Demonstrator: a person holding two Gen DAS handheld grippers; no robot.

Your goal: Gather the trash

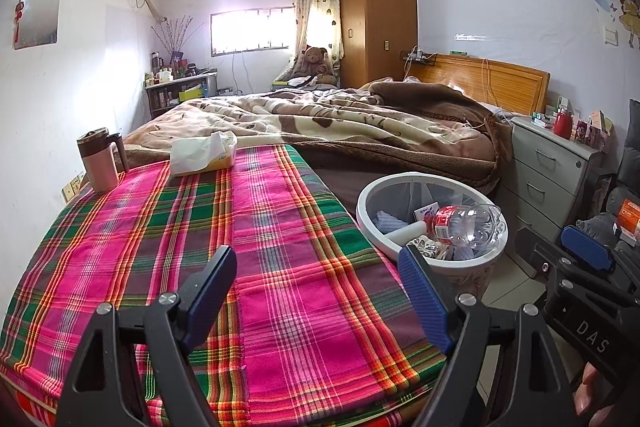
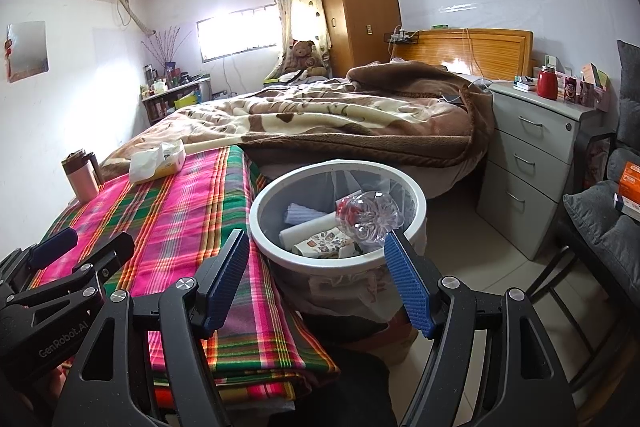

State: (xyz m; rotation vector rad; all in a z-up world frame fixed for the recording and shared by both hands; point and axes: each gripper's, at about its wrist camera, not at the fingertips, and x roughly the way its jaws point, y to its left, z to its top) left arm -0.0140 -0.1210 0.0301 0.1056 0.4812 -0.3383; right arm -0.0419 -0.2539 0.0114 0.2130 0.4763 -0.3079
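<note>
Bin (image 2: 260, 227): bottle (image 2: 368, 215), papers already inside.
Plaid cloth (image 1: 280, 227): no litter visible.
Left gripper (image 1: 320, 291): spread, empty.
Right gripper (image 2: 316, 279): spread, empty.

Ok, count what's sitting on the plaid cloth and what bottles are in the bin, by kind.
Travel mug: 1
Tissue pack: 1
Clear plastic bottle in the bin: 1
Total: 3
</note>
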